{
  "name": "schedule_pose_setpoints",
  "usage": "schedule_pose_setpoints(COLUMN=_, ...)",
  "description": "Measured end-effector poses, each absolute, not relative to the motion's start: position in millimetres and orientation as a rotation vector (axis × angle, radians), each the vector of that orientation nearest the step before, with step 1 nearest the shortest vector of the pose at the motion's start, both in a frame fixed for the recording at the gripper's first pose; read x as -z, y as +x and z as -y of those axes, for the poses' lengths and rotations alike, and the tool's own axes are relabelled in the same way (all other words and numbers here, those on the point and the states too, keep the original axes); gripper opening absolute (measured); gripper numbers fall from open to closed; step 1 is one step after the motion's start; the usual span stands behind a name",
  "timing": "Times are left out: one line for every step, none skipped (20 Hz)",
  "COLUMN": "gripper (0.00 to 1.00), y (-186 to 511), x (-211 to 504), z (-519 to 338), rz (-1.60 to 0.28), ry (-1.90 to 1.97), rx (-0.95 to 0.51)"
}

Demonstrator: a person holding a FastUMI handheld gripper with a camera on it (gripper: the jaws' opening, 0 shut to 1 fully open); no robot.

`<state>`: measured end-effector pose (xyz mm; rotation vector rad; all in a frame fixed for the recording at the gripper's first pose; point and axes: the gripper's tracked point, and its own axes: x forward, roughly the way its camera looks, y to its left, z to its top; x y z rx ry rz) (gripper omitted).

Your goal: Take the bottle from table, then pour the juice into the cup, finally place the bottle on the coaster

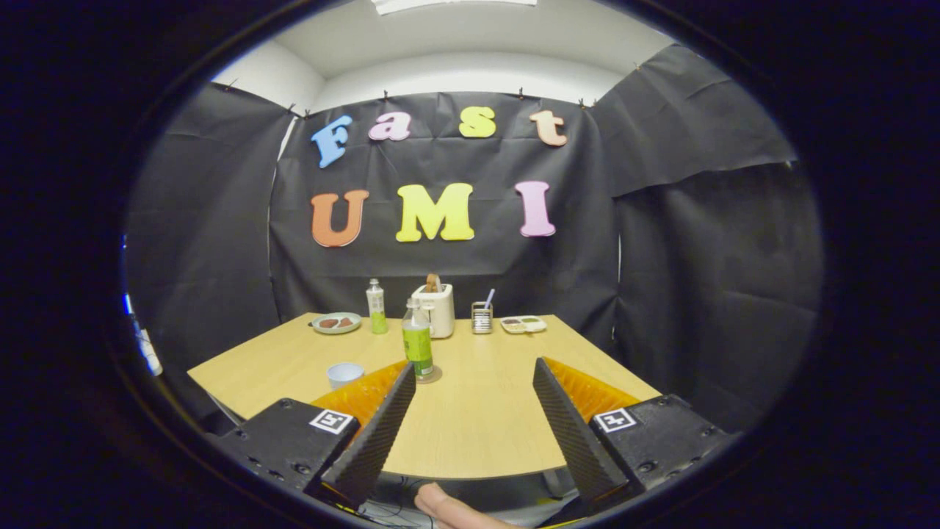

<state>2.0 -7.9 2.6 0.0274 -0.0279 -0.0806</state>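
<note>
Table [470, 433]: bottle [417, 342] on coaster [429, 377], tool [474, 371] open.

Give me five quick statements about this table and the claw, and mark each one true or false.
1. The claw is open with nothing between its fingers. True.
2. The nearer bottle lies on its side. False: it stands upright on the coaster.
3. A cup sits on the table beside that bottle. True.
4. The toaster stands at the near edge, between the fingers. False: it is at the far side, beyond the bottle.
5. A second bottle stands next to a plate at the far side. True.
</note>
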Motion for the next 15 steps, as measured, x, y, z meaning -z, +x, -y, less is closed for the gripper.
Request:
schedule_pose_setpoints(gripper=1.0, y=-1, x=-5, z=6, rz=0.031, ry=0.026, rx=0.077)
schedule_pose_setpoints(gripper=1.0, y=-2, x=-2, z=2, rz=0.03, ry=0.018, rx=0.071)
schedule_pose_setpoints(gripper=1.0, y=-3, x=-3, z=-1, rz=0.032, ry=0.005, rx=0.07)
schedule_pose_setpoints(gripper=1.0, y=-5, x=-4, z=-2, rz=0.038, ry=-0.009, rx=0.073)
schedule_pose_setpoints(gripper=1.0, y=-8, x=-6, z=-3, rz=0.048, ry=-0.017, rx=0.07)
schedule_pose_setpoints(gripper=1.0, y=-10, x=-9, z=-9, rz=0.064, ry=-0.025, rx=0.058)
schedule_pose_setpoints(gripper=1.0, y=-14, x=-10, z=-15, rz=0.076, ry=-0.026, rx=0.037)
schedule_pose_setpoints(gripper=1.0, y=-15, x=-10, z=-21, rz=0.089, ry=-0.025, rx=0.008)
schedule_pose_setpoints(gripper=1.0, y=-18, x=-14, z=-25, rz=0.108, ry=-0.011, rx=-0.022)
schedule_pose_setpoints(gripper=1.0, y=-22, x=-18, z=-29, rz=0.125, ry=0.011, rx=-0.05)
schedule_pose_setpoints(gripper=1.0, y=-24, x=-20, z=-29, rz=0.141, ry=0.038, rx=-0.067)
schedule_pose_setpoints(gripper=1.0, y=-26, x=-24, z=-25, rz=0.153, ry=0.063, rx=-0.068)
schedule_pose_setpoints(gripper=1.0, y=-28, x=-25, z=-21, rz=0.163, ry=0.09, rx=-0.068)
schedule_pose_setpoints(gripper=1.0, y=-31, x=-28, z=-20, rz=0.175, ry=0.116, rx=-0.076)
schedule_pose_setpoints(gripper=1.0, y=-34, x=-30, z=-21, rz=0.184, ry=0.136, rx=-0.083)
